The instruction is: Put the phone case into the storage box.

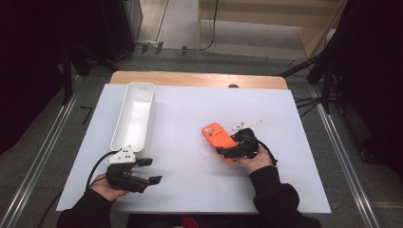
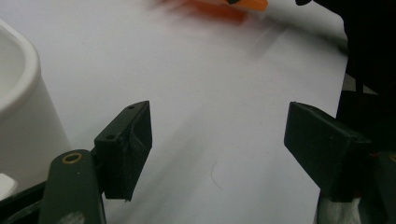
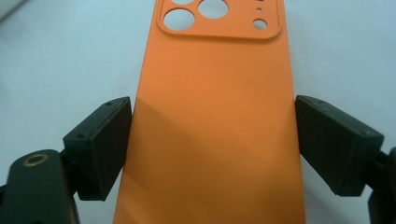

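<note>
The orange phone case (image 1: pixel 218 135) lies flat on the white table (image 1: pixel 190 180), well to the right of the long white bin (image 1: pixel 134 115), with its camera cutouts at the far end. The right hand-held gripper (image 1: pixel 227 152) sits over the case's near end. In the right gripper view (image 3: pixel 212 140) its jaws stand on either side of the case's long edges, the left pad right against the edge and the right pad at or just off the other; whether they press on it I cannot tell.

The left hand-held gripper (image 1: pixel 151 171) rests low on the table just in front of the bin's near end, jaws apart with nothing but bare table between them (image 2: pixel 217 154). The bin's rounded white wall (image 2: pixel 23 116) rises close beside its left jaw.

Between the bin and the case the table is bare, so nothing stands in the way across that stretch. A small pale, flat object (image 1: pixel 247 125) lies just beyond the case, to its right; what it is I cannot make out. The white surface runs on to the right of the case before its edge, and the strip toward the person is bare too. Behind the bin, a band of wooden tabletop (image 1: pixel 199 78) shows at the far edge.
</note>
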A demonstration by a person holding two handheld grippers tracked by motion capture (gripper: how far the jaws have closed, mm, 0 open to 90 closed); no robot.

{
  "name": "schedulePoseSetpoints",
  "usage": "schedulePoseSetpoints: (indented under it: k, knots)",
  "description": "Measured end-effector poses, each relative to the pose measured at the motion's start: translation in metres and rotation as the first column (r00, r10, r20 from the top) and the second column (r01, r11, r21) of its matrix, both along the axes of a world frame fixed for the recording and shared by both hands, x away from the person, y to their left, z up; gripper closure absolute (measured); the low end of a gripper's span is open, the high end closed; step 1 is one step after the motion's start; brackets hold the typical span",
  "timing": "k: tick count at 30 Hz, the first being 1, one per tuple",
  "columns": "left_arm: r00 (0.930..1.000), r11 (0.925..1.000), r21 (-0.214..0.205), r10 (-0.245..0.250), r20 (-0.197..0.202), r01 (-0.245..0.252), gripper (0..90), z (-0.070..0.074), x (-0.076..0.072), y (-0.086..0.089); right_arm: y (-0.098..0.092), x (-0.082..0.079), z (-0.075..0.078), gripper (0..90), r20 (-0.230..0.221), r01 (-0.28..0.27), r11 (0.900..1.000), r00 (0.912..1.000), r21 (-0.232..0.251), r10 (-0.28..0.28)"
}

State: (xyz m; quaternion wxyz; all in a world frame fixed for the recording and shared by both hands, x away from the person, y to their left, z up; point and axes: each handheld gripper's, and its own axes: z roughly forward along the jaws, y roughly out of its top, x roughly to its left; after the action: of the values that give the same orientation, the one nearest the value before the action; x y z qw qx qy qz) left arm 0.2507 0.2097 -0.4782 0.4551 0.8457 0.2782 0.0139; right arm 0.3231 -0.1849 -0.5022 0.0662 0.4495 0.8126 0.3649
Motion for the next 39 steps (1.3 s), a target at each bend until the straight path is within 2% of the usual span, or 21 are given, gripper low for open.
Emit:
schedulePoseSetpoints:
  k: [3,8,12,16,23,29,36,39]
  knots:
    - [1.0000,1.0000,-0.008,0.001,0.001,-0.001,23.9,0.001,0.001,0.000,-0.004,0.000,0.004,13.6,0.019,0.017,0.9997,0.9997,0.020,-0.017]
    - [1.0000,0.9999,-0.013,-0.004,0.003,0.004,23.9,0.002,0.000,-0.002,-0.010,-0.001,0.009,13.6,0.027,0.034,0.9971,0.9990,0.068,-0.036]
    - [0.9999,1.0000,-0.001,-0.010,-0.011,0.009,24.0,0.006,0.000,-0.006,-0.011,-0.001,0.013,13.6,0.032,0.035,0.9943,0.9987,0.101,-0.039]
    - [0.9992,0.9997,-0.022,-0.014,-0.037,0.013,24.0,0.010,0.000,-0.009,-0.011,-0.002,0.017,13.6,0.043,0.028,0.9910,0.9985,0.131,-0.034]
    - [0.9984,0.9988,-0.040,-0.030,-0.047,0.028,21.0,0.016,0.000,-0.023,-0.009,-0.006,0.025,13.6,0.080,0.020,0.9881,0.9963,0.153,-0.032]
    - [0.9972,0.9990,-0.038,-0.027,-0.070,0.025,21.0,0.022,0.005,-0.034,-0.008,-0.010,0.030,13.6,0.108,0.019,0.9870,0.9934,0.159,-0.037]
    - [0.9960,0.9986,-0.041,-0.037,-0.081,0.034,21.1,0.033,0.016,-0.045,-0.002,-0.018,0.036,13.6,0.121,0.036,0.9848,0.9910,0.170,-0.057]
    - [0.9958,0.9984,-0.046,-0.037,-0.084,0.033,21.2,0.039,0.020,-0.048,0.000,-0.022,0.039,13.6,0.131,0.052,0.9809,0.9884,0.187,-0.078]
